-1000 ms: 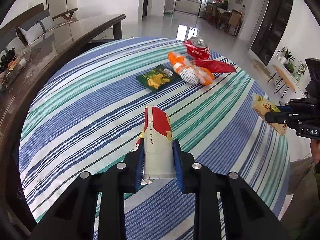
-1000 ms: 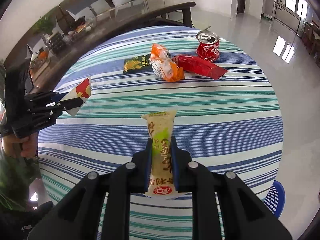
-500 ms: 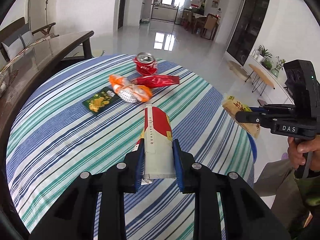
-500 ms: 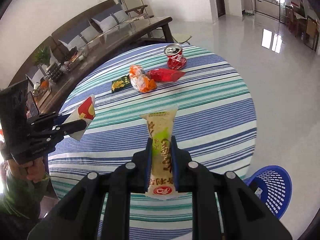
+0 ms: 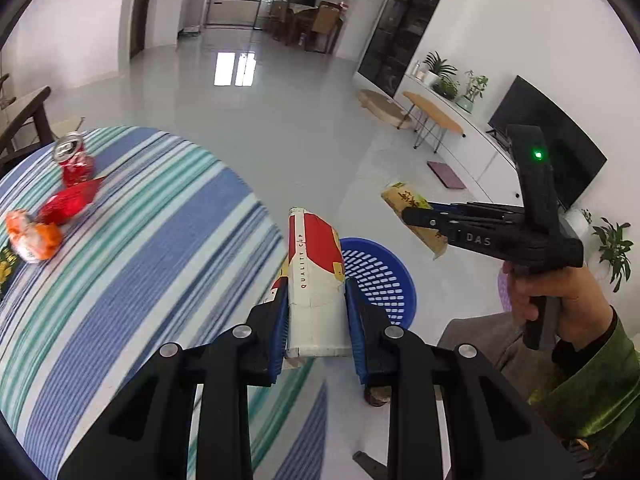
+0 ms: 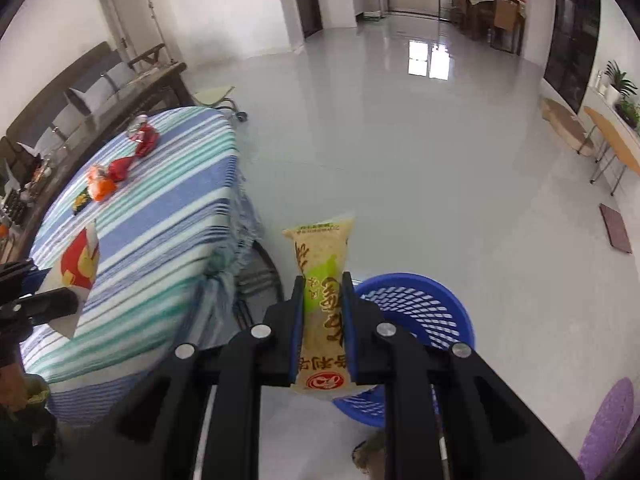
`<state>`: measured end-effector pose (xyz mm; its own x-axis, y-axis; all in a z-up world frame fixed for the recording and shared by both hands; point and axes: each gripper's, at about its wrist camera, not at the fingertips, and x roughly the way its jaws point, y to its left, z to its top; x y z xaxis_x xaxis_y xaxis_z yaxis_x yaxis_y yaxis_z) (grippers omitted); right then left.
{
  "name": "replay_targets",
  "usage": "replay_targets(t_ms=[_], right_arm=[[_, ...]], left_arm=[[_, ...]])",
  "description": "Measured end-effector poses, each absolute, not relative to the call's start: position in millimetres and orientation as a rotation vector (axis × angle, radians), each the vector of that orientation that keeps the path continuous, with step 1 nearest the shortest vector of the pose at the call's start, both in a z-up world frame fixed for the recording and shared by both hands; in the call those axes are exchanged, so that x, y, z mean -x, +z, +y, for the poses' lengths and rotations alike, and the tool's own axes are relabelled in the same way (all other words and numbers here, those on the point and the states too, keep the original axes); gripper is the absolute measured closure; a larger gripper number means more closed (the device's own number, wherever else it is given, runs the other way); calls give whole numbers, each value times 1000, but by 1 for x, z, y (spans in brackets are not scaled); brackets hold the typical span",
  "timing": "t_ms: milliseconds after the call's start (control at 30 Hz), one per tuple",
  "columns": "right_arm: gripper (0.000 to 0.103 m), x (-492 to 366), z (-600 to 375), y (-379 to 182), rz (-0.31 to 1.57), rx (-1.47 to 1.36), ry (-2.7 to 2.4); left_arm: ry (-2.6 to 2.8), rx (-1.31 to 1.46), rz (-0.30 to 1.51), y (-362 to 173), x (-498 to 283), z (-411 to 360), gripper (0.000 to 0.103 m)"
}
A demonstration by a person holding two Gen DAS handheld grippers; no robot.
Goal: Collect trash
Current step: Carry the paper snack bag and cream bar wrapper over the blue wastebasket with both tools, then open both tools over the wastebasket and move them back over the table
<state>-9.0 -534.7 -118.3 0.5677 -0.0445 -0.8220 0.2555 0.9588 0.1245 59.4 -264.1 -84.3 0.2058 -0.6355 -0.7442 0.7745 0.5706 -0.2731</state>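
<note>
On the striped worktop (image 5: 132, 240), a crushed red can (image 5: 74, 158), a red wrapper (image 5: 70, 200) and an orange wrapper (image 5: 32, 236) are lying at the far left. The left gripper (image 5: 316, 312) is clamping a flattened paper cup (image 5: 316, 276) beyond the worktop's edge, in line with the blue basket (image 5: 380, 276) on the floor. The right gripper (image 6: 322, 320) is pinching a yellow-green snack packet (image 6: 324, 304) beside that basket.

Looking into a home's open living room: glossy grey tiled floor (image 6: 400, 128), flat black television (image 5: 548, 136) on a low white cabinet, potted green plants (image 5: 440, 76) beside it. Showing a dining area with wooden chairs (image 5: 320, 24) beyond, and a grey-cushioned wooden sofa (image 6: 92, 84) behind the blue-and-green striped tablecloth (image 6: 160, 216).
</note>
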Motion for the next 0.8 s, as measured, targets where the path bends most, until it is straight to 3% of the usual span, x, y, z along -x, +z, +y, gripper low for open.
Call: replay_targets(t_ms=[267, 633, 733, 767, 800], right_arm=[[87, 32, -599, -168, 991, -367, -282], [86, 45, -632, -186, 986, -494, -282], [79, 44, -636, -189, 982, -500, -287], [65, 46, -638, -189, 977, -495, -301], [58, 47, -639, -187, 967, -492, -320]], left_arm=[[-1066, -216, 1048, -138, -47, -368, 76], [-1062, -250, 1118, -204, -54, -444, 74], [-1032, -231, 1105, -215, -58, -456, 58], [-1021, -215, 1107, -218, -60, -458, 42], [-1006, -189, 1110, -222, -64, -461, 25]])
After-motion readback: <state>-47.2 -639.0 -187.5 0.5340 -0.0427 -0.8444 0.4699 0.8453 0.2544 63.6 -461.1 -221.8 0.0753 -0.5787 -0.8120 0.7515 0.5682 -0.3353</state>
